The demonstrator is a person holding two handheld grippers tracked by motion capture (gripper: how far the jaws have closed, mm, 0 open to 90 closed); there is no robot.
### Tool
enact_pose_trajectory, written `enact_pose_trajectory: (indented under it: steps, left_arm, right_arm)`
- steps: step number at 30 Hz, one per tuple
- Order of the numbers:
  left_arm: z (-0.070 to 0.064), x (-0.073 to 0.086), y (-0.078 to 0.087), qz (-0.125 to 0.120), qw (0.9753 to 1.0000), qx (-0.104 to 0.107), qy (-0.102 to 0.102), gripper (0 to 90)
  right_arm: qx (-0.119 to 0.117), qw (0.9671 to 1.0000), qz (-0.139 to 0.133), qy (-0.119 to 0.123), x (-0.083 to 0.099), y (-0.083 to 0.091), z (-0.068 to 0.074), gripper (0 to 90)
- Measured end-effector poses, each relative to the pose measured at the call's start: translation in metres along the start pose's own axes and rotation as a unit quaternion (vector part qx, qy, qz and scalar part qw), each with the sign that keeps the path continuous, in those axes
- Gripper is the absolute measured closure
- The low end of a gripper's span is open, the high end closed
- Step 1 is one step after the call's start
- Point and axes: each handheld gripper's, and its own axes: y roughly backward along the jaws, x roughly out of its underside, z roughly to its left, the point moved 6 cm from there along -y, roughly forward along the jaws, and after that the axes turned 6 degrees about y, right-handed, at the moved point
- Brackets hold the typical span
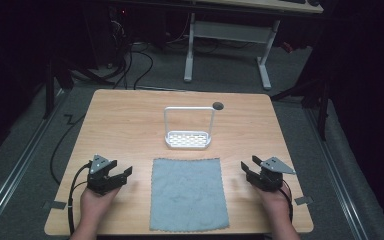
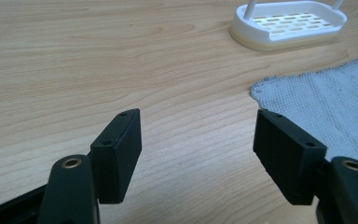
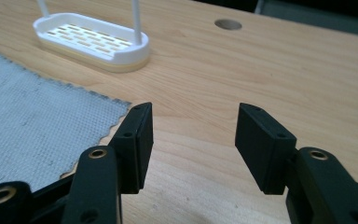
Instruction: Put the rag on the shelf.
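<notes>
A grey-blue cloth [image 1: 188, 193] lies flat on the wooden table [image 1: 130, 125], near its front edge. Behind the cloth stands a white slotted tray [image 1: 188, 139] with a tall wire handle. My left gripper [image 1: 121, 176] rests left of the cloth, open, with nothing between its jaws. In the left gripper view the cloth's corner [image 2: 321, 93] lies to the right of the open gripper [image 2: 198, 140] and the tray [image 2: 289, 23] sits at the top right. My right gripper [image 1: 246, 168] rests right of the cloth, open and empty. The right gripper view has the open gripper [image 3: 193, 135], the cloth [image 3: 37, 121] at left and the tray [image 3: 91, 39] beyond.
A round cable hole [image 1: 218, 105] is set in the table behind the tray. A white-legged desk [image 1: 227, 35] stands on the floor beyond the table. Cables [image 1: 72, 200] trail from the left gripper along the table's left side.
</notes>
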Motion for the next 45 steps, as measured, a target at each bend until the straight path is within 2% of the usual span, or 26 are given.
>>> enact_pose_trajectory:
  steps: [2, 4, 9, 13, 18, 19, 22, 25, 28, 32, 36, 41, 45]
  left_arm:
    - [-0.003, -0.003, -0.001, -0.006, 1.0, 0.007, 0.0, 32.8]
    - [-0.007, -0.005, -0.002, -0.013, 0.9998, 0.013, -0.009, 31.0]
    - [-0.009, -0.001, -0.002, -0.001, 0.9998, 0.016, -0.013, 28.0]
    - [-0.01, -0.004, 0.0, -0.012, 0.9997, 0.022, -0.005, 28.0]
    - [-0.009, -0.005, 0.0, -0.01, 0.9997, 0.021, -0.003, 28.3]
    - [-0.009, -0.004, -0.001, -0.003, 0.9999, 0.015, -0.006, 28.4]
    - [-0.01, -0.005, -0.003, 0.001, 0.9999, 0.012, -0.006, 28.4]
    - [-0.015, -0.008, -0.003, -0.004, 0.9998, 0.018, -0.006, 32.1]
    - [-0.019, -0.006, -0.006, 0.002, 0.9997, 0.021, -0.012, 34.3]
    - [-0.025, -0.003, -0.012, 0.007, 0.9994, 0.023, -0.024, 34.4]
    - [-0.032, -0.001, -0.016, 0.016, 0.999, 0.032, -0.028, 34.8]
    - [-0.036, -0.001, -0.022, 0.024, 0.9983, 0.051, -0.014, 37.7]
    - [-0.039, -0.003, -0.032, 0.037, 0.9979, 0.052, -0.014, 38.9]
  right_arm:
    - [-0.004, 0.9999, 0.003, -0.011, 0.001, -0.003, -0.001, 46.6]
    - [-0.002, 1.0, 0.008, 0.001, 0.002, -0.007, -0.001, 45.4]
    - [-0.014, 0.9998, 0.006, -0.015, 0.0, -0.007, -0.002, 41.5]
    - [-0.011, 0.9998, 0.012, -0.011, 0.003, -0.008, -0.001, 40.9]
    - [-0.006, 0.9998, 0.013, -0.016, 0.004, -0.011, -0.003, 40.2]
    - [-0.006, 0.9998, 0.013, -0.016, 0.004, -0.011, -0.004, 40.2]
    - [-0.005, 0.9998, 0.014, -0.011, 0.004, -0.011, -0.004, 39.9]
    - [-0.014, 0.9996, 0.022, 0.008, 0.009, -0.011, -0.001, 41.8]
    - [-0.021, 0.9996, 0.015, 0.008, 0.009, -0.009, 0.0, 45.5]
    - [-0.016, 0.9998, 0.008, 0.012, 0.007, -0.009, 0.002, 48.1]
    - [-0.025, 0.9995, 0.008, 0.016, 0.001, -0.014, 0.011, 45.6]
    - [-0.042, 0.9988, 0.021, 0.016, -0.001, -0.019, 0.024, 44.9]
    - [-0.058, 0.9977, 0.025, 0.023, -0.001, -0.021, 0.036, 44.5]
